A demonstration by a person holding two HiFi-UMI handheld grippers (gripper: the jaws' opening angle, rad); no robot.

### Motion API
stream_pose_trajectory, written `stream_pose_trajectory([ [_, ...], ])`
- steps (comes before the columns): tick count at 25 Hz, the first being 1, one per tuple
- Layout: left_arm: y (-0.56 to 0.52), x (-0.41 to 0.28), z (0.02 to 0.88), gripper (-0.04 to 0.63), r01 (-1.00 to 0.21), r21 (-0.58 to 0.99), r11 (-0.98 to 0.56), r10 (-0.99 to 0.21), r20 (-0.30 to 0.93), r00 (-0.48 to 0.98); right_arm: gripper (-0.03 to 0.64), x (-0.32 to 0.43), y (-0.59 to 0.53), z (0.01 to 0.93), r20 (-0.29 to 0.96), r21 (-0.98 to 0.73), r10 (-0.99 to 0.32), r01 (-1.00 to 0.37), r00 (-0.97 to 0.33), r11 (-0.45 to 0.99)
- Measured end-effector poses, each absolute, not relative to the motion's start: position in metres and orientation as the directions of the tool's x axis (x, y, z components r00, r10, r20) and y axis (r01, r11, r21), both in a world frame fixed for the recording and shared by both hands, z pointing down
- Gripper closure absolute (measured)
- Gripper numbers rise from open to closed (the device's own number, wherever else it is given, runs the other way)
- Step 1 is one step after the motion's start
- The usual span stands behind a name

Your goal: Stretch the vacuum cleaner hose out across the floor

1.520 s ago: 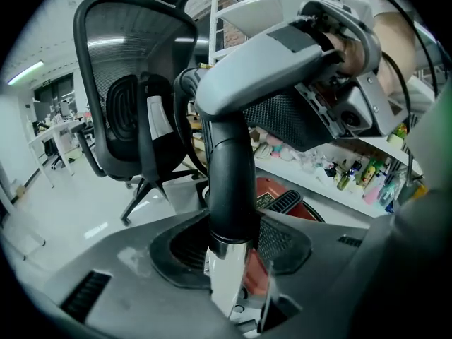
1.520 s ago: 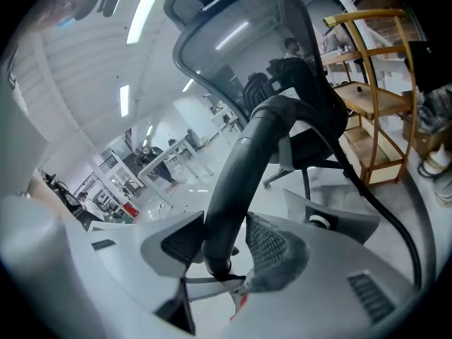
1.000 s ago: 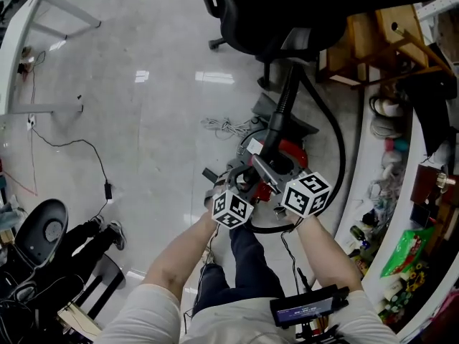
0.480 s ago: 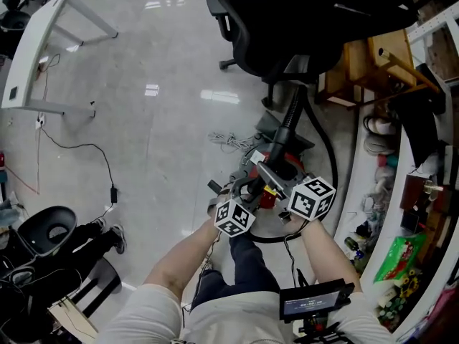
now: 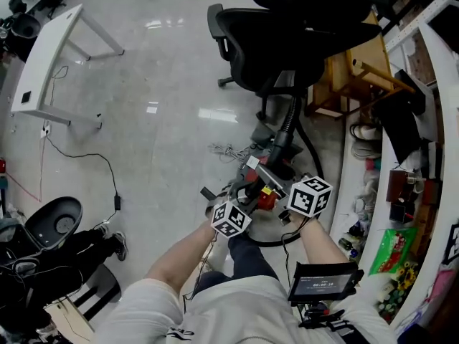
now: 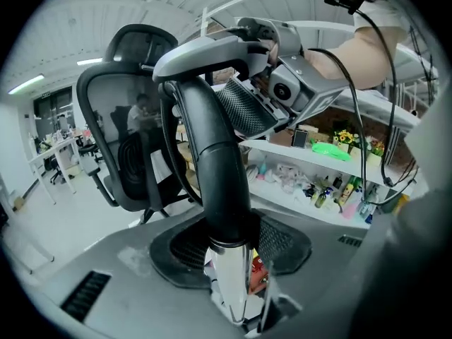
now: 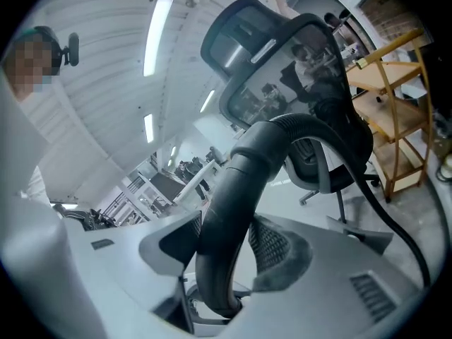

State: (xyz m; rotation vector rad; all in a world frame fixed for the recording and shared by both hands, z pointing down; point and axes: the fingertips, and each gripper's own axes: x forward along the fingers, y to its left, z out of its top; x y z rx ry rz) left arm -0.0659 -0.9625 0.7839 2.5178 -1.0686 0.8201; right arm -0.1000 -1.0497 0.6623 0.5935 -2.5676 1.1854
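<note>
Now left gripper clamps wand; right gripper jaws opening around hose

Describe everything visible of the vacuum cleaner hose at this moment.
The hose is black, ribbed, flexible-looking plastic, and bent, not yet stretched. It arcs from near the office chair's base down to a smooth black cuff joined to a chrome tube. The left gripper clamps that joint; the right gripper's opening jaws flank the cuff.

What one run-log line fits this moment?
left gripper: shut on black curved plastic vacuum hose handle; right gripper: jaws opening, handle between them; hose: curves past black office chair, unstretched
</note>
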Motion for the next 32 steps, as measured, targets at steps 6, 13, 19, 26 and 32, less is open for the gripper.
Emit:
stream_pose_trajectory([
  [6, -0.937, -0.053, 0.736, 0.434, -0.705, 0.013, -0.710, -0.572, 0.574, 0.586, 0.414, -0.083, -1.020, 0.610, 0.355, -0.647, -0.317, -0.475, -0.880, 0.596],
  [13, -0.899, -0.036, 0.687, 0.434, -0.660, -0.038, -0.751, -0.578, 0.521, 0.628, 0.416, -0.060, -0.974, 0.555, 0.311, -0.601, -0.428, -0.524, -0.849, 0.603],
  [19, -0.862, -0.024, 0.662, 0.434, -0.619, -0.088, -0.780, -0.575, 0.491, 0.654, 0.416, -0.044, -0.929, 0.525, 0.283, -0.562, -0.504, -0.567, -0.816, 0.602],
  [26, -0.797, -0.016, 0.641, 0.434, -0.571, -0.132, -0.810, -0.558, 0.473, 0.682, 0.416, -0.030, -0.859, 0.500, 0.235, -0.548, -0.573, -0.594, -0.785, 0.589],
  [32, -0.728, -0.006, 0.630, 0.434, -0.543, -0.139, -0.828, -0.540, 0.456, 0.707, 0.416, -0.021, -0.789, 0.488, 0.214, -0.538, -0.612, -0.615, -0.762, 0.577],
])
